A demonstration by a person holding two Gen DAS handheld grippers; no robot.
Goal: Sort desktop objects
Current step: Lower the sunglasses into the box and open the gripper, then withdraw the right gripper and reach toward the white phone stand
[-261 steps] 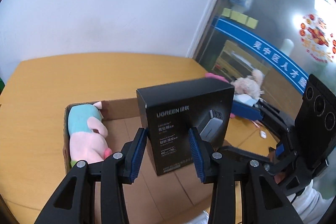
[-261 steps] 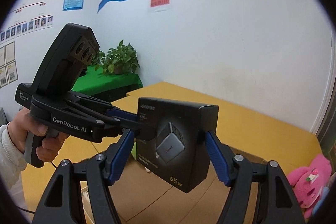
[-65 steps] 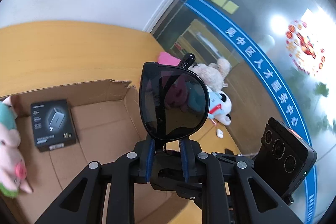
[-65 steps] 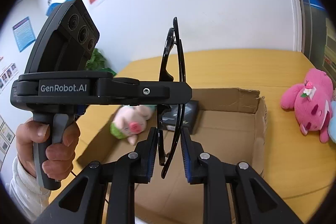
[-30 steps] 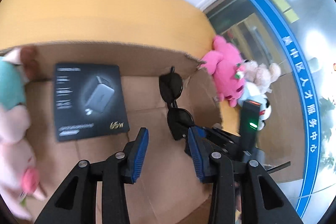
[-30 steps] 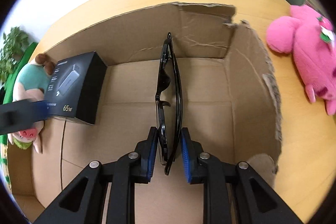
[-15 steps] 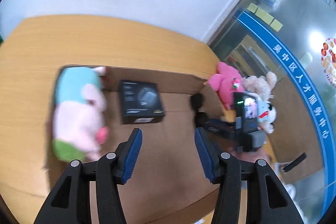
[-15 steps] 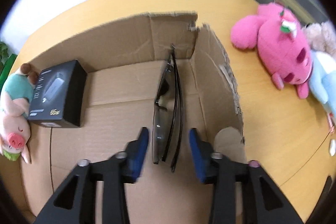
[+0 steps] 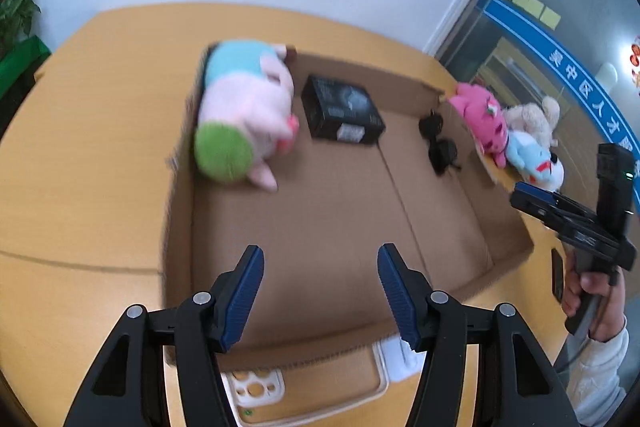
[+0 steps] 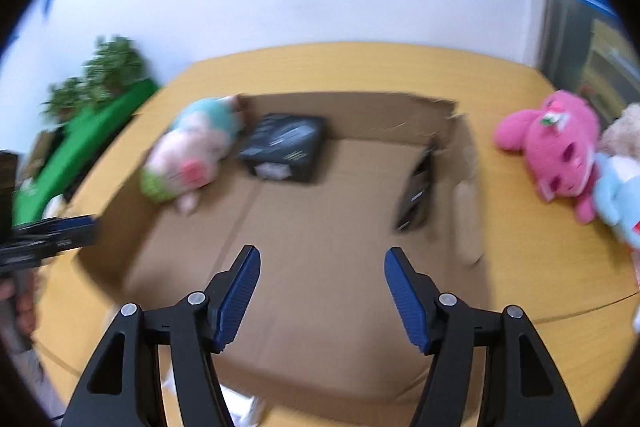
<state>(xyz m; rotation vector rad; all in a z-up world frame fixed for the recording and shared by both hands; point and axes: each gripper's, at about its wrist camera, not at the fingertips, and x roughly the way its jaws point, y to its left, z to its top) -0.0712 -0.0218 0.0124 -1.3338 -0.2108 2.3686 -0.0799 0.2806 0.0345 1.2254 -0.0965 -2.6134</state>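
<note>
A shallow cardboard box (image 9: 340,219) is seen on a wooden table (image 9: 88,147), filling the middle of both views. Along its left wall a pink pig plush (image 9: 244,115) in a teal top is laid, and just right of it, near the back wall, a black charger box (image 9: 342,109) is set flat. Outside the box, at the right of the left wrist view, a magenta plush (image 9: 482,119), a beige plush (image 9: 532,117) and a pale blue plush (image 9: 536,163) are crowded together. A white phone case (image 9: 256,393) is partly hidden under the near edge of the box.

The black sunglasses (image 9: 438,143) are found inside the box against its right wall. Their long axis runs from the back corner toward the lower right of the frame; in the blurred right wrist view they seem to be propped on edge against the wall, though that is not certain.

The left gripper (image 9: 320,293) is held over the near part of the box, its jaws just having been opening, nothing between them. The right gripper (image 10: 322,297) is likewise parted and empty, its jaws just having been opening; it is also seen at the right edge of the left wrist view, held by a hand (image 9: 596,303).
</note>
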